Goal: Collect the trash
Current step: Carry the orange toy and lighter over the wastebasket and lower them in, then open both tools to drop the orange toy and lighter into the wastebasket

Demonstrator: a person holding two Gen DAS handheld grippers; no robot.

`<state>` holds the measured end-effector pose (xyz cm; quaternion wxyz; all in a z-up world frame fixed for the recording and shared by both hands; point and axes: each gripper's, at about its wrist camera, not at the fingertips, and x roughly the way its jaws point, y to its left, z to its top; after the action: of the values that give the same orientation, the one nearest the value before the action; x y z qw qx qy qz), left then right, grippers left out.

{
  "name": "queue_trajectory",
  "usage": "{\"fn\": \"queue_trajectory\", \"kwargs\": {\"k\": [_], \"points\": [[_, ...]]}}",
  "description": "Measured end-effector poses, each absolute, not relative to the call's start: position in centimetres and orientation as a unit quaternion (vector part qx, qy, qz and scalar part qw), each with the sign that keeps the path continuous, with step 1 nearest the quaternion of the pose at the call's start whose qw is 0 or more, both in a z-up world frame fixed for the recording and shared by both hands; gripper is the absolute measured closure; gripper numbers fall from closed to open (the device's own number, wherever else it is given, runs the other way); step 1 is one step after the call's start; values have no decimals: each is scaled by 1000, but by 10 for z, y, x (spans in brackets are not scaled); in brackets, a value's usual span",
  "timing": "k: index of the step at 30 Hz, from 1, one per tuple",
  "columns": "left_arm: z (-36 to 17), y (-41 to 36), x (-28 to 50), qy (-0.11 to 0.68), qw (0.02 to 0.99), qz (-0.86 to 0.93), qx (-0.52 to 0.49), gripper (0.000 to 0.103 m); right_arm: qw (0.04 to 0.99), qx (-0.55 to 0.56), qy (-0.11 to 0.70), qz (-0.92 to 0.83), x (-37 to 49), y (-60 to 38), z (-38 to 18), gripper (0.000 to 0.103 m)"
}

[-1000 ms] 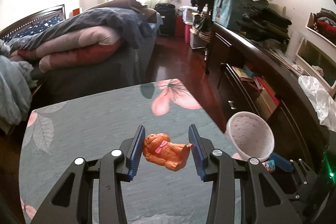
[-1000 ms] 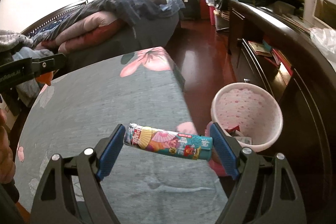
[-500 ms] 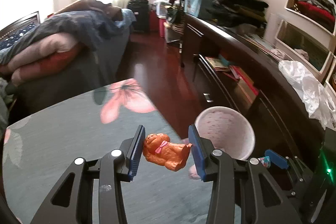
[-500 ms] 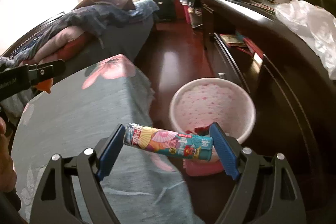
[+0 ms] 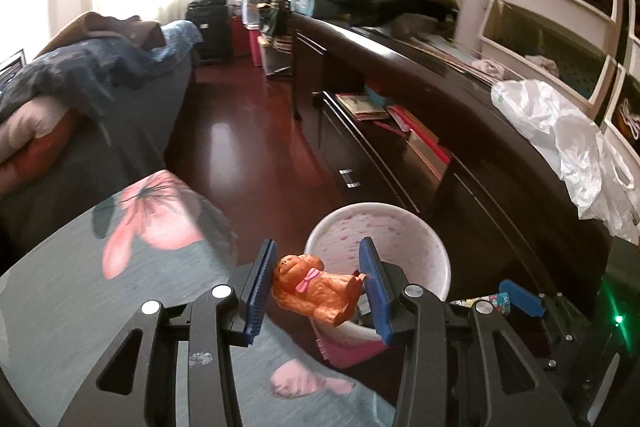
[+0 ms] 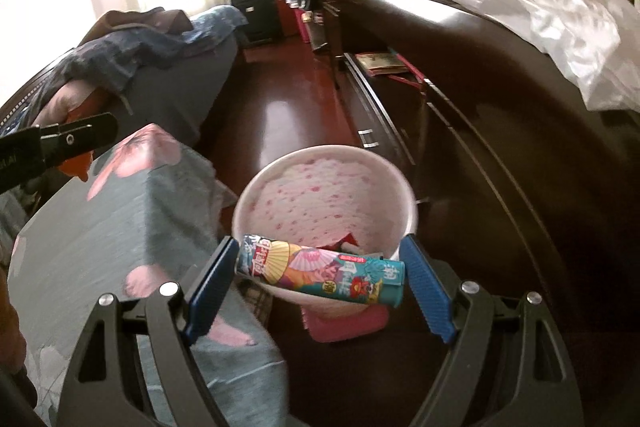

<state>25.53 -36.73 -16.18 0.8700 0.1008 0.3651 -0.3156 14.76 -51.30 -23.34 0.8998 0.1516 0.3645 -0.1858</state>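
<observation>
My left gripper (image 5: pixel 316 283) is shut on an orange toy dog with a pink bow (image 5: pixel 316 287), held over the table's edge next to a white bin with pink dots (image 5: pixel 400 227). My right gripper (image 6: pixel 320 275) is shut on a colourful printed tube (image 6: pixel 320 273), held crosswise just above the near rim of the same bin (image 6: pixel 324 195). Some red and white trash lies inside the bin. The left gripper (image 6: pixel 60 143) also shows at the left of the right wrist view.
A table with a grey flowered cloth (image 5: pixel 100 287) is at the left. A dark wooden dresser (image 5: pixel 460 147) with a white plastic bag (image 5: pixel 560 131) runs along the right. A bed with blankets (image 5: pixel 80 87) is behind. A pink item (image 6: pixel 348 323) lies under the bin.
Both grippers have moved right, off the table toward the bin. The tube now hangs over the bin's near rim. The toy dog is now beside the bin. Both grips are unchanged.
</observation>
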Motion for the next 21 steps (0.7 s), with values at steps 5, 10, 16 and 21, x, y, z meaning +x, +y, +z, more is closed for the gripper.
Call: {"fn": "queue_trajectory", "kwargs": {"k": [5, 10, 16, 21], "points": [[-177, -393, 263, 377, 857, -333, 109, 60, 897, 153, 363, -201, 152, -529, -244, 21], [-191, -417, 270, 382, 849, -345, 121, 60, 893, 152, 367, -213, 161, -542, -255, 21], [-208, -439, 283, 395, 838, -353, 129, 60, 889, 152, 372, -220, 175, -554, -271, 21], [-221, -452, 292, 404, 832, -355, 134, 60, 888, 144, 376, -222, 189, -558, -282, 21]]}}
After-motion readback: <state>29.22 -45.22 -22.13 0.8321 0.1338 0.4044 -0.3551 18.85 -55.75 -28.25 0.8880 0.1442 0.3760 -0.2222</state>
